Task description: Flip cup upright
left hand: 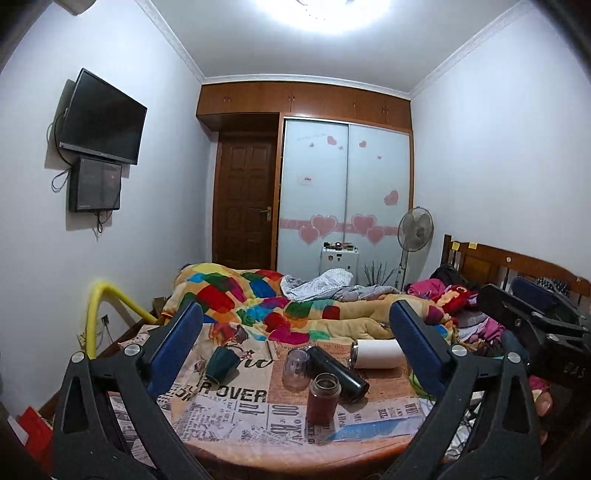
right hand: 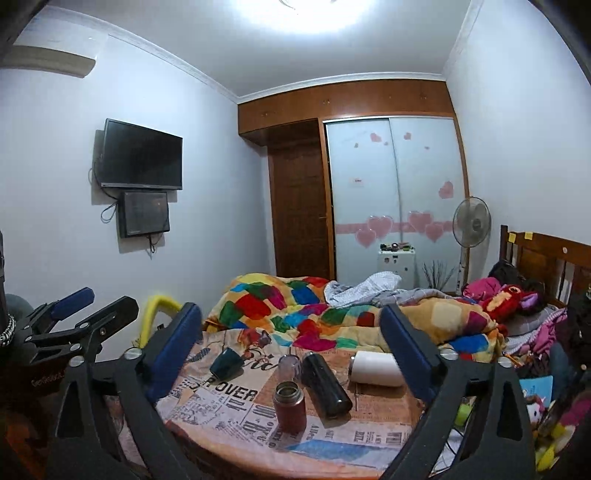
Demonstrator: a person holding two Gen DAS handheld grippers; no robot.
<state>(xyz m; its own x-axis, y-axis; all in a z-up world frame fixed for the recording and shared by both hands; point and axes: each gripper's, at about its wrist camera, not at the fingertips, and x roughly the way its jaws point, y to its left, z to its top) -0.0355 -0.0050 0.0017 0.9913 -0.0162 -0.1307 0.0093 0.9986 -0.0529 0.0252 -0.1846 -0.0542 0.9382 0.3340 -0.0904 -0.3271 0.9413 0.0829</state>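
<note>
Cups lie toppled on the desk (left hand: 373, 439) ahead: green cup (left hand: 221, 363) beyond the left fingers (left hand: 177, 345). Both grippers gape empty; approach its side squarely.

Cups: one green (left hand: 221, 363), one clear (left hand: 296, 367)
Flasks: one black (left hand: 337, 373), one white (left hand: 376, 353), one red (left hand: 323, 398)
Grippers: two

Ceiling lamp (left hand: 325, 14) glares overhead; sharp centre, fisheye-bent dark corners.
</note>
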